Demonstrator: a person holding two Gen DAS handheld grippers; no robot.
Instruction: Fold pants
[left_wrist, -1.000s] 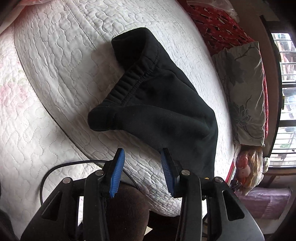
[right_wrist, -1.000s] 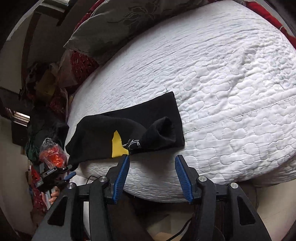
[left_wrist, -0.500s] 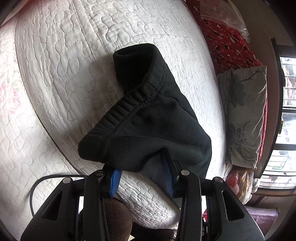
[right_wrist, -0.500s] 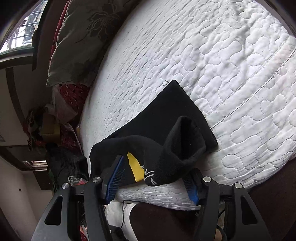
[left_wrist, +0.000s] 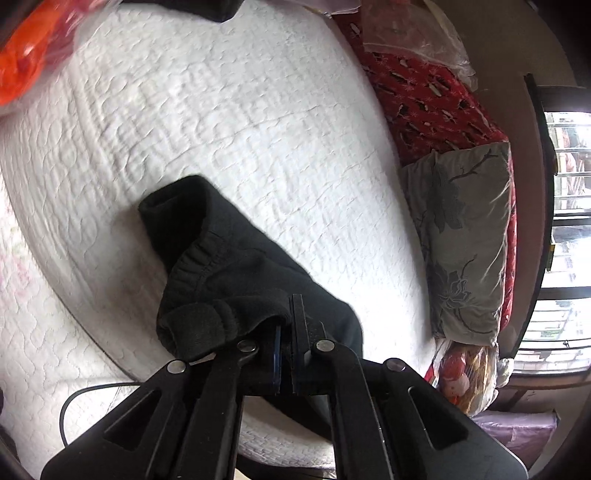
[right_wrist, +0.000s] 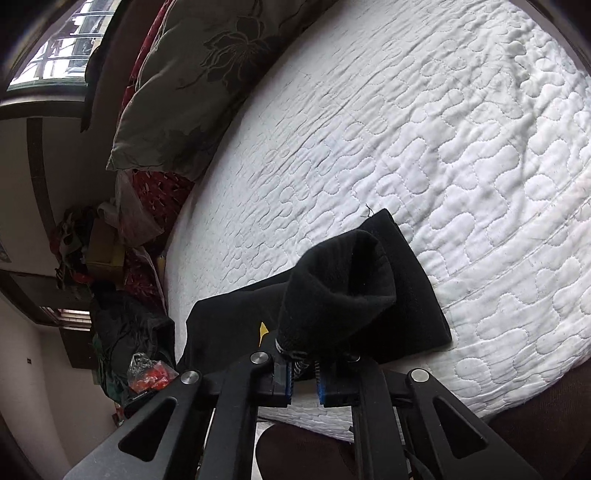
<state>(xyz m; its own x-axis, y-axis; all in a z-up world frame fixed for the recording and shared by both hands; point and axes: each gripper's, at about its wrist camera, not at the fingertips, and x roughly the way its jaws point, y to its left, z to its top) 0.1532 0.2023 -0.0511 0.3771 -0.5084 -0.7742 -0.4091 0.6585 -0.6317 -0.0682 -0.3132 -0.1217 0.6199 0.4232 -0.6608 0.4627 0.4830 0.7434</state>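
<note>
Black pants (left_wrist: 236, 273) lie on a white quilted bed (left_wrist: 229, 122), with the elastic waistband bunched toward me in the left wrist view. My left gripper (left_wrist: 286, 332) is shut on the near waistband edge and lifts it slightly. In the right wrist view the pants (right_wrist: 369, 295) show a rolled leg cuff and a small yellow patch (right_wrist: 263, 328). My right gripper (right_wrist: 303, 363) is shut on that cuff end and holds it off the quilt (right_wrist: 461, 155).
A grey flowered pillow (left_wrist: 465, 236) and red bedding (left_wrist: 424, 92) lie along the far side of the bed. Bags and clutter (right_wrist: 103, 251) sit beside the bed near a window. An orange plastic bag (left_wrist: 26, 62) is at the upper left.
Both grippers went from open above the bed edge to closed on the pants. The left took the waistband, the right the cuff end, and both raised the cloth.
</note>
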